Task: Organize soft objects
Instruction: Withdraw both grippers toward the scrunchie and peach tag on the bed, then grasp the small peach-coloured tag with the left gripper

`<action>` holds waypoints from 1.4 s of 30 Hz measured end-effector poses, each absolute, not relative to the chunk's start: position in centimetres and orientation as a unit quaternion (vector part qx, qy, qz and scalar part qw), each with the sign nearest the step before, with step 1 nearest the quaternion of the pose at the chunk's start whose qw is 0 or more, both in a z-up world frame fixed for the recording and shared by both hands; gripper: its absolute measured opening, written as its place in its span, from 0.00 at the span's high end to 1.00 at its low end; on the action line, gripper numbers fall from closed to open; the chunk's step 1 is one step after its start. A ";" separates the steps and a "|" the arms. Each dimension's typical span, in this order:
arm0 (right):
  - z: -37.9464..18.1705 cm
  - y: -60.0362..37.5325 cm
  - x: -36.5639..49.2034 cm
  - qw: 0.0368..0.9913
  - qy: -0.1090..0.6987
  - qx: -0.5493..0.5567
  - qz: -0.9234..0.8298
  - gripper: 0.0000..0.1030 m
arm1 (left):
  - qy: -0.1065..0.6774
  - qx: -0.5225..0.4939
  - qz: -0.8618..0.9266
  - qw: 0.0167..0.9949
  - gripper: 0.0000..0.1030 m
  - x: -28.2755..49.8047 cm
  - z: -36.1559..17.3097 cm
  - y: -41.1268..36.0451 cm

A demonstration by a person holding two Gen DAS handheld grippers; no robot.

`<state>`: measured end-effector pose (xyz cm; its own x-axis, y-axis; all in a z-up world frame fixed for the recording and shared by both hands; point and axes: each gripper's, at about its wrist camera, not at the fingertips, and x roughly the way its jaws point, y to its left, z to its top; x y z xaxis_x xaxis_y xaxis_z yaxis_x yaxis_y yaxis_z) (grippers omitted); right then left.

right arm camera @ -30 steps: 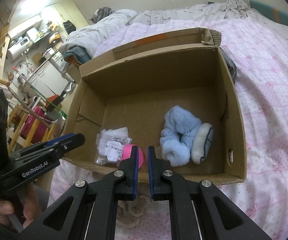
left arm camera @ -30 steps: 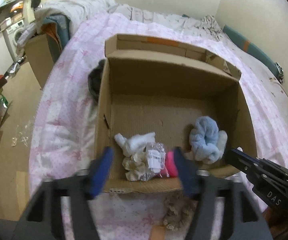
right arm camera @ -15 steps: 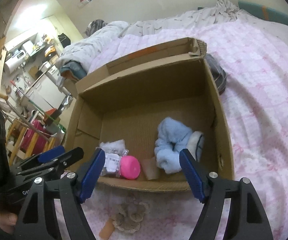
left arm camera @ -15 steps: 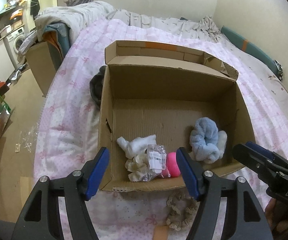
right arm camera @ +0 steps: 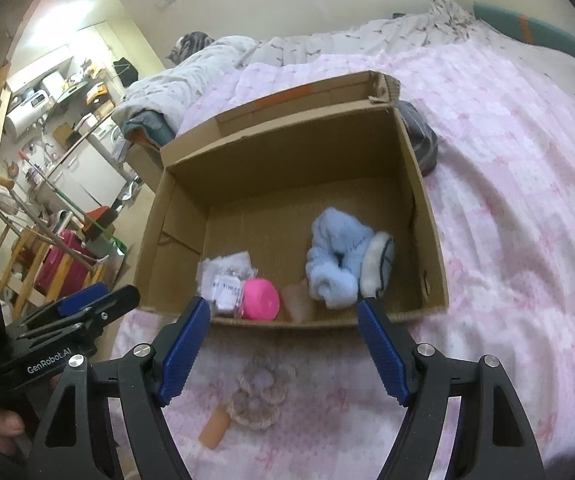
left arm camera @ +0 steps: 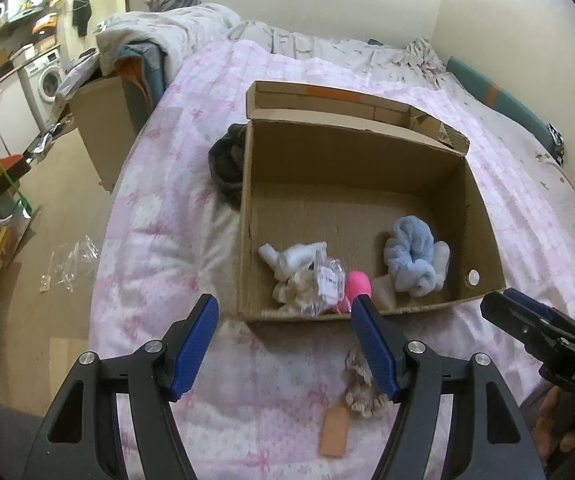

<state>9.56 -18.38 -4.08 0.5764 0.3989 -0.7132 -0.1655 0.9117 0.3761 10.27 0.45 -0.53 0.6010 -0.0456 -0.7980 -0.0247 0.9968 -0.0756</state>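
An open cardboard box (left arm camera: 483, 216) (right arm camera: 431, 216) sits on the pink bed. Inside lie a light blue fluffy scrunchie (left arm camera: 409, 260) (right arm camera: 333, 262), a white sock-like piece (right arm camera: 377, 268), a pink round thing (left arm camera: 357, 286) (right arm camera: 261, 300), a clear bagged item (left arm camera: 327, 278) (right arm camera: 225, 286), white and cream soft pieces (left arm camera: 293, 258) and a small tan piece (right arm camera: 297, 302). A beige crocheted scrunchie (left arm camera: 361, 392) (right arm camera: 257, 394) with a tan tag (left arm camera: 333, 432) (right arm camera: 215, 426) lies on the bed before the box. My left gripper (left arm camera: 285, 338) and right gripper (right arm camera: 283, 338) hover open over the near rim, nothing between the fingers.
A dark grey cloth (left arm camera: 227, 164) (right arm camera: 421, 140) lies against the box's far side. Bedding is heaped at the head of the bed (left arm camera: 175, 28). Off the bed's left edge are floor, another cardboard box (left arm camera: 99, 124), a washing machine (left arm camera: 45, 80) and clutter.
My right gripper went from shut to wide open and drew back from the box. A small tan piece now lies beside the pink thing. The left gripper also pulled back slightly.
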 end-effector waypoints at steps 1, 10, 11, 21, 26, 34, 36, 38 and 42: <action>-4.0 -18.4 9.2 0.878 0.431 0.136 0.158 0.22 | 0.446 -0.039 -0.005 0.894 0.36 9.8 -0.5 0.6; -3.9 -18.8 5.0 0.878 0.433 0.149 0.137 0.22 | 0.461 -0.077 0.006 0.884 0.36 6.9 -1.4 2.0; -4.0 -18.9 4.8 0.878 0.435 0.150 0.133 0.22 | 0.469 -0.083 0.000 0.880 0.36 6.7 -1.6 2.1; -4.8 -19.1 4.0 0.871 0.448 0.167 0.109 0.22 | 0.549 -0.094 -0.051 0.829 0.36 7.0 -5.7 0.1; -5.6 -19.1 4.5 0.862 0.463 0.178 0.105 0.21 | 0.618 -0.089 -0.086 0.777 0.44 6.9 -9.3 -2.0; -6.5 -19.1 5.0 0.851 0.477 0.192 0.106 0.22 | 0.651 -0.039 -0.100 0.752 0.54 6.7 -12.4 -5.0; -6.8 -19.1 5.1 0.847 0.482 0.197 0.108 0.22 | 0.649 -0.030 -0.084 0.755 0.69 6.8 -12.6 -4.9; -6.9 -19.0 5.2 0.846 0.483 0.197 0.108 0.22 | 0.655 -0.016 -0.079 0.751 0.87 6.8 -12.9 -4.9; -7.1 -18.7 5.3 0.846 0.488 0.187 0.105 0.22 | 0.657 -0.040 -0.079 0.749 0.96 6.7 -12.4 -4.0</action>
